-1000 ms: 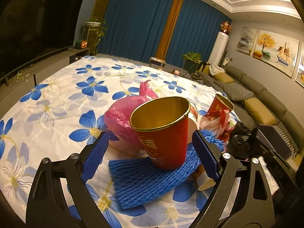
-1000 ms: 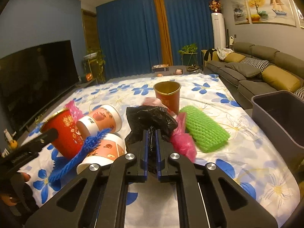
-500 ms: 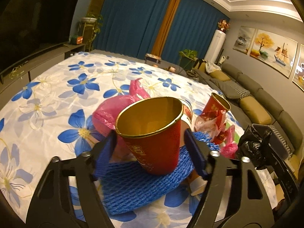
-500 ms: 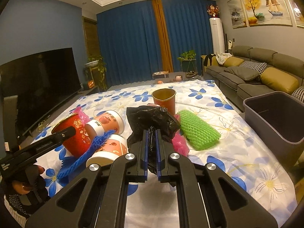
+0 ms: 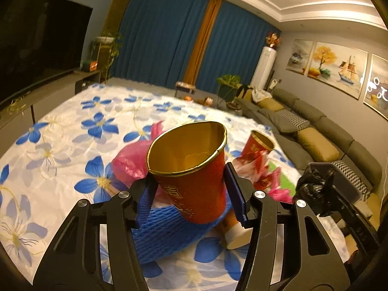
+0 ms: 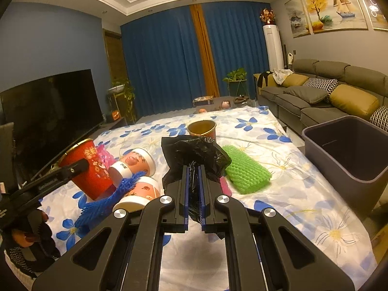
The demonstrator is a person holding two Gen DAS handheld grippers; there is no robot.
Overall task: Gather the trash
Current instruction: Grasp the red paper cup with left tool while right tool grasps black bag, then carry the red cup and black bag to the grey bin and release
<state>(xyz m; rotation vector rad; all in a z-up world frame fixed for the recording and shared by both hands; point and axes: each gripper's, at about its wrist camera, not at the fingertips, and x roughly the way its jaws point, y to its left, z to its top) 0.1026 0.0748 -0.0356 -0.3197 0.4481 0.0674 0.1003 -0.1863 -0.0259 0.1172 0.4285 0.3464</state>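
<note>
Trash is spread over the flower-print sheet [image 6: 278, 169], which covers a wide low surface of a kind that cannot be told; a grey bin [image 6: 349, 150] stands open at its right edge, empty as far as the view shows. On the sheet lie a green foam net [image 6: 245, 169], a blue foam net [image 5: 167, 232], pink plastic [image 5: 131, 162], two printed paper cups [image 6: 135, 162] on their sides, and a second red cup [image 6: 202, 129] upright farther back.

Step in hand, as judged: pickup done on the right, being completed on the left. The right tongs [image 6: 194, 191] are clamped tight on a crumpled black bag [image 6: 194, 152], held clear above the sheet. The left tongs [image 5: 191, 198] are closing on a red paper cup [image 5: 191, 169]; both pads sit against its wall, the gold rim is squeezed out of round, and the cup tilts.

Next move, as judged: carry both loads rightward to the bin and let go above its opening. The cup wall is thin, so more squeeze risks crushing it or letting it slip.

Against the frame a second ago: the left tongs were wide apart then, with the red cup standing round and upright on the blue net; now it appears lifted off it. The right grip on the bag is unchanged.
</note>
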